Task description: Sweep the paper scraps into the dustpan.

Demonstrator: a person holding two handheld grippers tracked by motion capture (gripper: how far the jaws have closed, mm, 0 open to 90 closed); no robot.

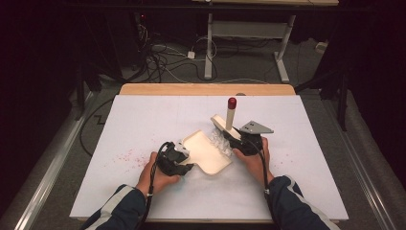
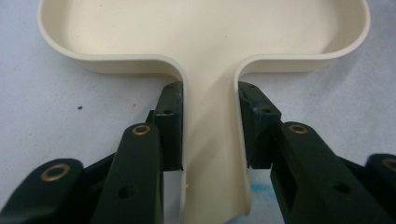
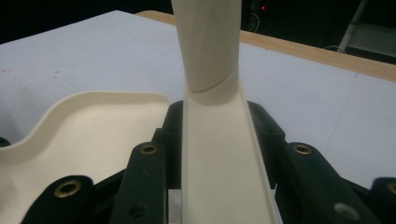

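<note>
The left gripper (image 1: 178, 160) clamps the handle of a cream dustpan (image 1: 207, 151), whose tray looks empty. The right gripper (image 1: 243, 140) grips a cream brush (image 1: 225, 127) at the dustpan's far edge, bristles down.

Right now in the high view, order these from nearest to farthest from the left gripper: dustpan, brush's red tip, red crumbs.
1. Dustpan: its handle is between the left gripper's jaws.
2. Red crumbs: on the table to its left.
3. Brush's red tip: up right, beyond the pan.
</note>
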